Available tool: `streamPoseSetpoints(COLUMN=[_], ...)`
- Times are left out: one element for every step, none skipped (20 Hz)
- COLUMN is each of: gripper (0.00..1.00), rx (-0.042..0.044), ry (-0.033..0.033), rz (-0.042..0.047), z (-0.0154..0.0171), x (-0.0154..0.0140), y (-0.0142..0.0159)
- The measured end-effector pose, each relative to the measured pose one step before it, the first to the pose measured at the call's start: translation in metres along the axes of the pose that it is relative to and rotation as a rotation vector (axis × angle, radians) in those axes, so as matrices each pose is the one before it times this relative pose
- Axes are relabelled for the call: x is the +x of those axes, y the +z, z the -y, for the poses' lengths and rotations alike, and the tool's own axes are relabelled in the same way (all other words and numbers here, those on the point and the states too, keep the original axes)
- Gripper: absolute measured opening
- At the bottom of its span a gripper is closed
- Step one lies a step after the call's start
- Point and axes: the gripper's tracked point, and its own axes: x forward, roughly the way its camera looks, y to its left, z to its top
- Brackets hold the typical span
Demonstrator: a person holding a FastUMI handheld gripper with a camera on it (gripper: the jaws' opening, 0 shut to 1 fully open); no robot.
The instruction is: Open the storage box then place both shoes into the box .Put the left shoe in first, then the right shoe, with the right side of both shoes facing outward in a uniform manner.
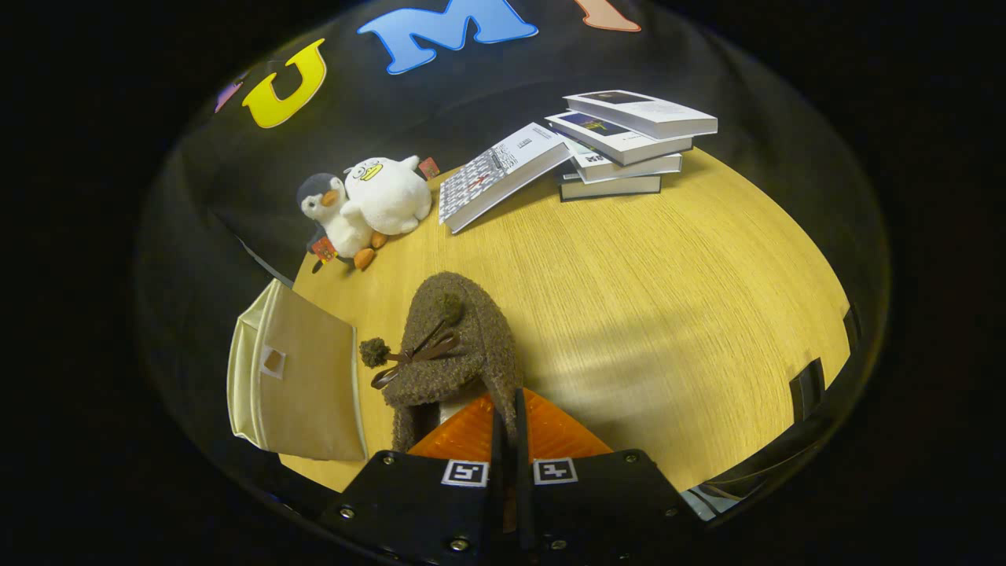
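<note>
Brown boucle shoe [460, 346], trimmed with a ribbon bow and pompoms, hung toe-forward just ahead of the gripper [509, 417]; pinched at the heel rim between nearly closed fingers [550, 432], one inside the opening and one outside, so clenched on the shoe rather than released; gripped there probably because the thin collar is the one part narrow enough to fit the jaws. Seemed lifted clear of the wooden tabletop [668, 299], though contact beneath could not be told; could not be told either whether left or right shoe. Beige fabric storage box [295, 377] sat at the tabletop's near left edge, just beside the shoe, flap or side panel facing up; open or not, hard to say. Carried toward the box, by the look of it, for placing. Plush penguin [334, 216] and white plush duck [389, 192] leaned together at the far left edge; stacked books [629, 141] at the far edge, one book [499, 177] propped against them.
</note>
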Motion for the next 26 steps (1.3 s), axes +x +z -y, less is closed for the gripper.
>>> streamPoseSetpoints(gripper=[0.07, 0.07, 0.07, 0.07, 0.07, 0.07, 0.07, 0.07, 0.07, 0.07, 0.07, 0.07, 0.07, 0.07, 0.07, 0.07, 0.07, 0.07, 0.07, 0.07, 0.07, 0.07, 0.07, 0.07, 0.07, 0.07], rx=[0.00561, 0.00307, 0.00471, 0.00516, 0.00442, 0.00012, 0.00287, 0.00175, 0.00512, 0.00431, 0.0074, 0.00756, 0.00322, 0.00143, 0.00047, 0.00233, 0.00556, 0.00762, 0.00954, -0.00032, -0.00329, -0.00323, -0.00477, -0.00621, -0.00404, -0.00079], ry=[0.00921, 0.00916, 0.00937, 0.00853, 0.00711, 0.00861, 0.00765, 0.01164, 0.01264, 0.01373, 0.01307, 0.0114, 0.01145, 0.00901, 0.00977, 0.00979, 0.01335, 0.01699, 0.02035, 0.01906, 0.01099, 0.00605, 0.00234, 0.00614, 0.00223, -0.00163], rz=[0.00492, 0.00543, 0.00572, 0.00484, 0.00684, 0.00669, 0.00884, 0.00386, 0.00619, 0.00221, 0.00405, 0.00334, 0.00386, 0.00488, 0.00184, -0.00108, -0.00251, -0.00309, -0.00105, -0.00442, -0.00592, -0.00232, -0.0025, -0.005, -0.00383, 0.0002], z=[-0.01001, -0.01058, -0.0102, -0.01096, -0.01055, -0.01136, -0.01069, -0.01218, -0.01168, -0.01252, -0.01143, -0.01156, -0.01118, -0.01068, -0.01162, -0.01089, -0.01218, -0.01289, -0.01361, -0.0126, -0.0105, -0.00882, -0.00714, -0.00807, -0.00542, -0.00268], x=[-0.00358, -0.00312, -0.00278, -0.00209, -0.00226, -0.00216, -0.00004, -0.00004, 0.00003, -0.00032, 0.00041, 0.00101, 0.00057, 0.00035, 0.00057, 0.00191, 0.00143, 0.00263, 0.00255, 0.00398, 0.00388, 0.00406, 0.00502, 0.00508, 0.00504, 0.00469], y=[0.00337, 0.00255, 0.00233, 0.00215, 0.00156, 0.00092, 0.00109, -0.00042, 0.00049, -0.00126, 0.00003, -0.00051, 0.00071, 0.00018, 0.0001, -0.00059, -0.00057, -0.00138, -0.00155, -0.00218, -0.00279, -0.00299, -0.00232, -0.00379, -0.00347, -0.00328])
